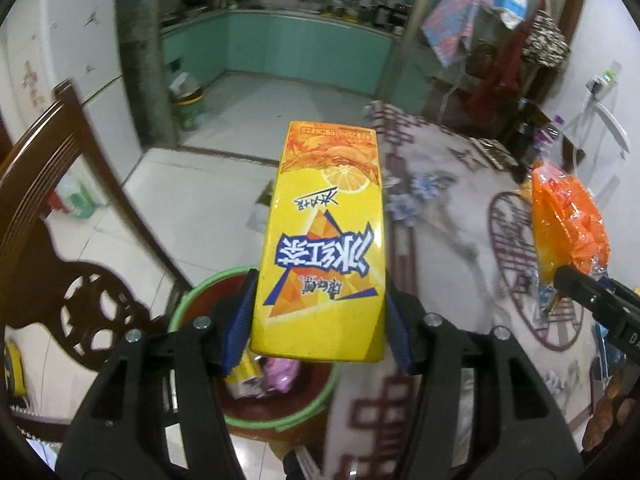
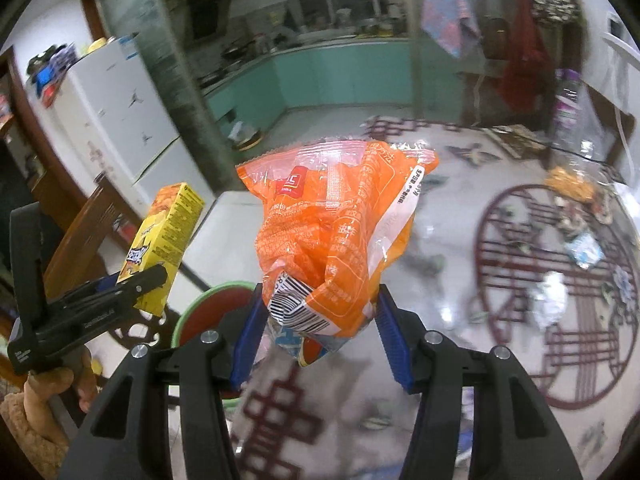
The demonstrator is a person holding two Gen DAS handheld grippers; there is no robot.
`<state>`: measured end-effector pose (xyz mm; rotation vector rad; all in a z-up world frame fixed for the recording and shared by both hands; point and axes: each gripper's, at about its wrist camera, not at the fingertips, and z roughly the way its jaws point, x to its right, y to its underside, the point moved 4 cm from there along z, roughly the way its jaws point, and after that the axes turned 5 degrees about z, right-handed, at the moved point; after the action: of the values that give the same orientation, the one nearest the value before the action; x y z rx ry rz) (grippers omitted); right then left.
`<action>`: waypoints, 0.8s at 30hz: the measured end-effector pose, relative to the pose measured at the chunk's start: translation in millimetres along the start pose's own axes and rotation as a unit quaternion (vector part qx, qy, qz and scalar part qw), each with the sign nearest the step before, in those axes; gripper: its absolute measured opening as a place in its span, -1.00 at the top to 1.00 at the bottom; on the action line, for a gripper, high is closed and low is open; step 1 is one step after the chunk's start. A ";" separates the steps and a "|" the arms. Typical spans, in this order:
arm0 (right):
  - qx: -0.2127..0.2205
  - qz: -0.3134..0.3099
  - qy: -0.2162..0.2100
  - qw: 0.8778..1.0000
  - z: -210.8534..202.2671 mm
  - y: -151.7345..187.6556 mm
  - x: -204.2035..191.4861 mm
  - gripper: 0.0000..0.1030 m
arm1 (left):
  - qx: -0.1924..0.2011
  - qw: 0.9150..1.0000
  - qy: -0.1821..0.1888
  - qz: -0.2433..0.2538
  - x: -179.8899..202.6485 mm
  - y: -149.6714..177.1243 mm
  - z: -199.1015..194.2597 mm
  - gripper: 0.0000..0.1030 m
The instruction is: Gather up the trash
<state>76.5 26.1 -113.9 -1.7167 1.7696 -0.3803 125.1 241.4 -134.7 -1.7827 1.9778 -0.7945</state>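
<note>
Two tongs are seen: the left tongs (image 1: 318, 320) and the right tongs (image 2: 318, 332). One yellow carton (image 1: 320, 240) is counted, gripped in the left tongs, and one orange bag (image 2: 336, 232) in the right tongs. One bin (image 1: 192, 300) is seen below the left tongs, and one chair (image 1: 60, 208) to their left. One fridge (image 2: 120, 120) is counted far left of the right tongs.

Printed text on the two pieces of trash

The yellow drink carton (image 1: 320, 240) bears large blue Chinese characters 冰红茶, seen upside down; the orange snack wrapper (image 2: 332, 232) carries a barcode and unreadably small Chinese print.
</note>
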 end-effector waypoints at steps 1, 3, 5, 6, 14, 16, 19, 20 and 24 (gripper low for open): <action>-0.004 -0.005 -0.003 1.000 3.8 1.2 -6.6 -0.01 | -0.002 1.000 -0.005 -0.005 -8.3 2.8 -1.0 -0.07; -0.013 -0.016 -0.011 1.000 12.9 4.4 -23.1 -0.01 | -0.006 1.000 -0.012 -0.014 -22.8 7.7 -2.1 -0.07; -0.024 -0.028 -0.020 0.999 23.8 7.3 -38.6 -0.01 | -0.010 1.000 -0.018 -0.021 -35.5 11.7 -1.6 -0.07; -0.033 -0.035 -0.025 0.999 31.1 9.6 -48.5 -0.01 | -0.013 0.999 -0.022 -0.026 -43.9 14.2 -0.8 -0.07; -0.099 -0.060 -0.053 0.992 78.6 28.9 -89.2 -0.01 | -0.030 0.998 -0.033 -0.046 -83.6 27.9 3.9 -0.06; -0.112 -0.063 -0.054 0.990 86.9 32.8 -94.3 -0.01 | -0.035 0.998 -0.034 -0.050 -90.3 30.7 6.6 -0.06; -0.126 -0.066 -0.052 0.988 96.5 35.0 -101.6 -0.01 | -0.043 0.997 -0.033 -0.054 -97.8 35.8 11.7 -0.06; -0.131 -0.067 -0.052 0.988 99.8 35.8 -103.0 -0.01 | -0.045 0.997 -0.032 -0.054 -99.4 36.8 12.7 -0.06; -0.143 -0.070 -0.050 0.986 109.2 41.5 -109.6 -0.01 | -0.053 0.997 -0.031 -0.057 -106.9 41.0 18.2 -0.06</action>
<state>105.4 160.8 -195.6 -2.0311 1.7001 -0.0986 118.9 345.6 -185.2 -1.9704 1.9250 -0.6710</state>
